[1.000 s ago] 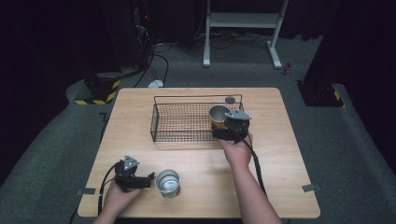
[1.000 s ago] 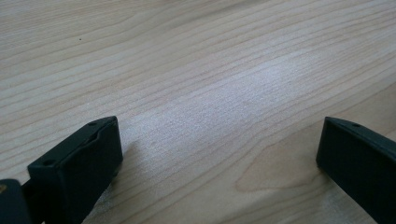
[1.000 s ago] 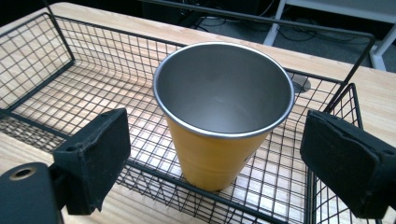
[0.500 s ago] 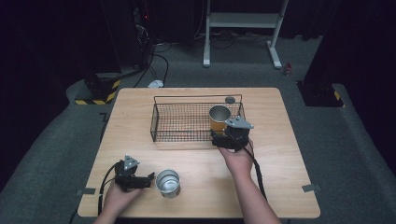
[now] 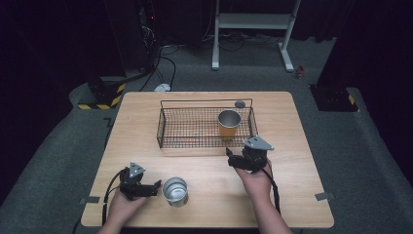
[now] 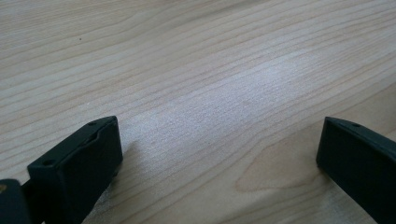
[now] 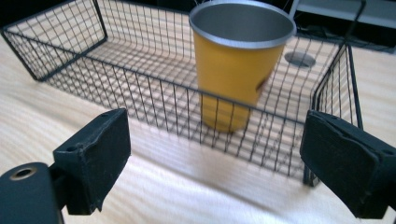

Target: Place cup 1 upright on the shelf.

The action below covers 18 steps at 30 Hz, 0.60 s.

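A yellow cup (image 5: 229, 125) with a metal inside stands upright in the right end of a black wire basket (image 5: 195, 127). My right gripper (image 5: 233, 159) is open just outside the basket's near wall, apart from it. In the right gripper view the open right gripper (image 7: 215, 158) faces the yellow cup (image 7: 236, 70) through the basket mesh (image 7: 140, 88), with nothing between its jaws. A silver cup (image 5: 175, 190) stands on the table near the front edge. My left gripper (image 5: 155, 187) sits open just left of the silver cup. Bare wood lies between the jaws of the left gripper (image 6: 219, 154).
The wooden table (image 5: 302, 146) has free room left and right of the basket. A small grey disc (image 5: 239, 104) sits in the tabletop behind the basket. Beyond the table are dark floor, cables and a white stand (image 5: 253, 24).
My right gripper has drawn back from the yellow cup, out of the basket and toward the near side of the table. The cup stays standing in the basket. The left gripper has not moved.
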Tool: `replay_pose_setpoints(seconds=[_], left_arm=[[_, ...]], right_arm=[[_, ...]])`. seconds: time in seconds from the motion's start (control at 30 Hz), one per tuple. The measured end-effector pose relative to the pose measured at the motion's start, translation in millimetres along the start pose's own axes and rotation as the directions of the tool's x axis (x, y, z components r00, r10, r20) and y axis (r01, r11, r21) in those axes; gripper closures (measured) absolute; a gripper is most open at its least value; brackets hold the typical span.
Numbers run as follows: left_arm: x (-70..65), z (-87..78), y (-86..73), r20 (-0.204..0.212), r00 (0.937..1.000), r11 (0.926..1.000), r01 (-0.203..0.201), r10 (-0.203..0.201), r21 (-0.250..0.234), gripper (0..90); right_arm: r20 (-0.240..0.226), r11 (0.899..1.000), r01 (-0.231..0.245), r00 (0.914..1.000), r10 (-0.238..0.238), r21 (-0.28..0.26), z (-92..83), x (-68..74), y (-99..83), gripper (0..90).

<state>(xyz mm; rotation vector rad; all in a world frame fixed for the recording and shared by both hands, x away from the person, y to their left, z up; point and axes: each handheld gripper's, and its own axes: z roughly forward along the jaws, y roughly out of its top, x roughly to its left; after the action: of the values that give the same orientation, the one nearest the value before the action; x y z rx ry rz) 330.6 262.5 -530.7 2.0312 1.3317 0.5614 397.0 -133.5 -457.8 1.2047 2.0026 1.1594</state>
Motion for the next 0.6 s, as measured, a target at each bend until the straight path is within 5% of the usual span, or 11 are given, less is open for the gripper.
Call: replay_pose_setpoints(seconds=[0.6], left_arm=[[-0.7,-0.1,-0.2,-0.006,0.9999,1.0,0.009,-0.009,-0.002,0.6]], right_arm=[[0.028,0.994,-0.004,0.9996,0.0,0.113,-23.3,-20.0,-66.3,9.1]])
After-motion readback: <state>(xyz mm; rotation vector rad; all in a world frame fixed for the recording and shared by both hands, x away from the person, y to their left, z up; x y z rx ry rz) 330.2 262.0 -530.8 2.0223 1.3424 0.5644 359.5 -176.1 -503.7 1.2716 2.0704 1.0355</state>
